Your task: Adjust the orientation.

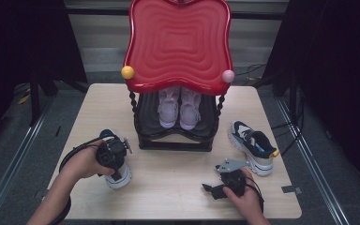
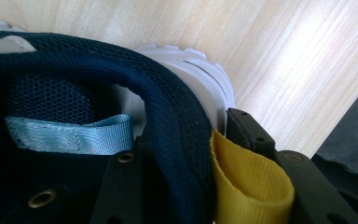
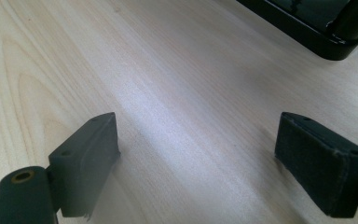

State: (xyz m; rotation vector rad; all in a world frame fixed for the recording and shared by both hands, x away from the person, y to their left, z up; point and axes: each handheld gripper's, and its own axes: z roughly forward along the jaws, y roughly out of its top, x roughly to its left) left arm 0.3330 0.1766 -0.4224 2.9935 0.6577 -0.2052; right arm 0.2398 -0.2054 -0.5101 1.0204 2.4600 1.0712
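While gripped: left gripper (image 1: pixel 115 159) clamps the navy sneaker's (image 2: pixel 121 74) heel collar, near the table's (image 1: pixel 178 183) left edge.
Right gripper (image 3: pixel 200 163): wide, holding nothing.
Advice: lift level, keeping the collar deep between the pads.

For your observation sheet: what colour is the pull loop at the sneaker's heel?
Yellow; the pull loop shows best in the left gripper view.

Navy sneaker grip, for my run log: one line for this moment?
left gripper: shut on navy sneaker heel collar | right gripper: open, empty, over table
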